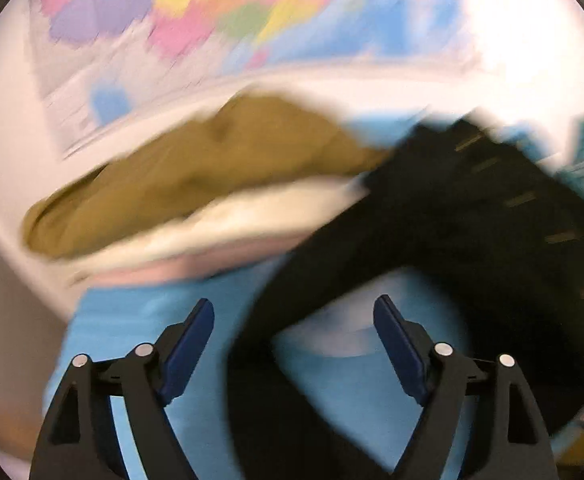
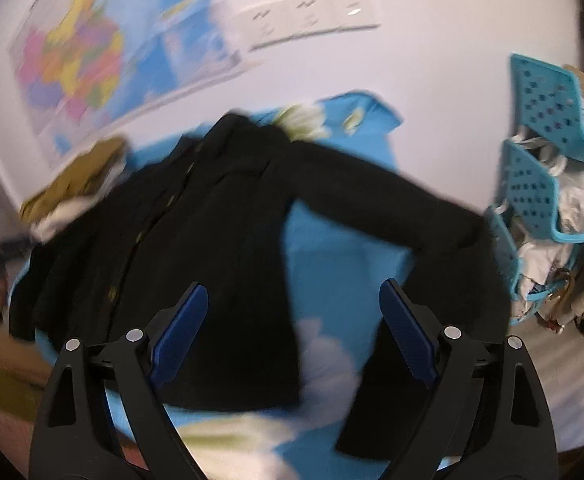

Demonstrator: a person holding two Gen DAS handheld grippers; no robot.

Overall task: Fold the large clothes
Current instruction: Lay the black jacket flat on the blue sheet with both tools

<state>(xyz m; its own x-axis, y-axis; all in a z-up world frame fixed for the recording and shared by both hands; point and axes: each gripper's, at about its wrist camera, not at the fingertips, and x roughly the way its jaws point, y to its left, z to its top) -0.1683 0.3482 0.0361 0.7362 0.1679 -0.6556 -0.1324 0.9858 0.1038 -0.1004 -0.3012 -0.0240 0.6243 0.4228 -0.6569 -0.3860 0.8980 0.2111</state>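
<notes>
Black cardigan (image 2: 211, 216) lies spread on the blue sheet (image 2: 332, 248), one sleeve already crossed inward, while left gripper (image 1: 294, 344) and right gripper (image 2: 294, 332) gape empty above it, so I judge the next move needs a grasp on the other sleeve.

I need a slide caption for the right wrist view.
Open right gripper above a black jacket spread on blue cloth.

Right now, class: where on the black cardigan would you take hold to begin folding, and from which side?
Probably the cuff of the sleeve lying out to the right of the black cardigan. It rests flat on the blue cloth, clear of the body, so the open right gripper can come from above and pinch it.
</notes>
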